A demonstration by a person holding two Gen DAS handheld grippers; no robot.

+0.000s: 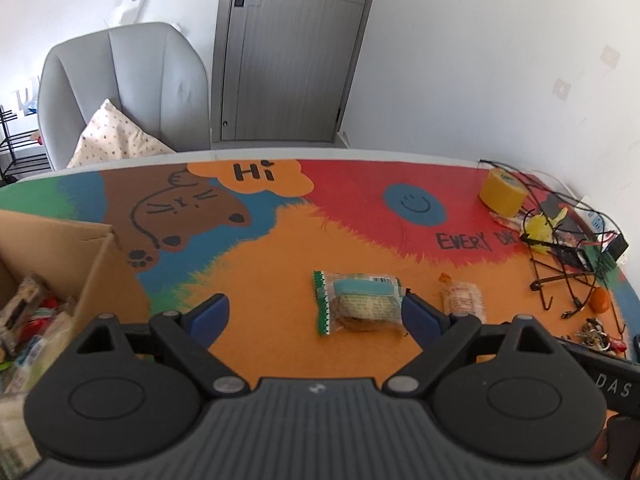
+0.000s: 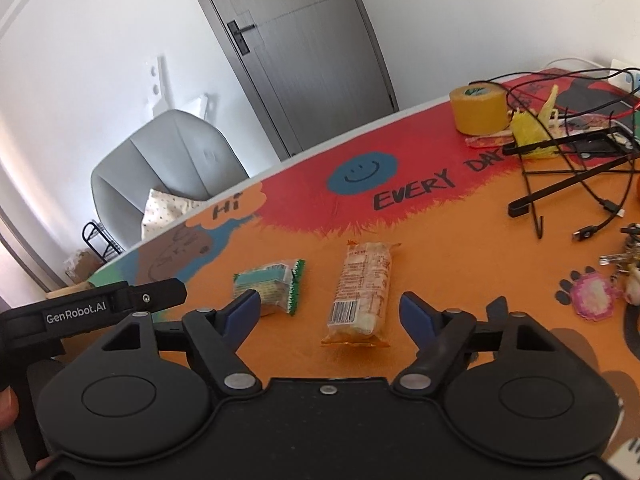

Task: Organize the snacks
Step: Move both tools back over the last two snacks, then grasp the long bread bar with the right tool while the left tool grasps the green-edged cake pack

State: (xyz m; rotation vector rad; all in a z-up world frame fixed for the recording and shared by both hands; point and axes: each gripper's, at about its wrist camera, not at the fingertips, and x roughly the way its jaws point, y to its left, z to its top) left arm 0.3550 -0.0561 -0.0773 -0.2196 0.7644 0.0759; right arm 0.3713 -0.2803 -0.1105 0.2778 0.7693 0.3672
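The tablecloth (image 2: 460, 240) reads "Hi" and "EVERY DAY"; the left gripper (image 2: 100, 308) reads "GenRobot.AI".

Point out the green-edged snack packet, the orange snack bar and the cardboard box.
green-edged snack packet (image 1: 360, 304), left wrist view, middle of the clear wrapper.
orange snack bar (image 2: 362, 294), right wrist view, centre of the printed wrapper.
cardboard box (image 1: 60, 240), left wrist view, its far wall.

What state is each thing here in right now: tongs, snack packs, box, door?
Left tongs: open, empty.
Right tongs: open, around the orange pack, not touching.
Green-edged snack pack: sealed, lying flat.
Orange snack pack: sealed, lying flat.
Cardboard box: open, snacks inside.
Door: shut.
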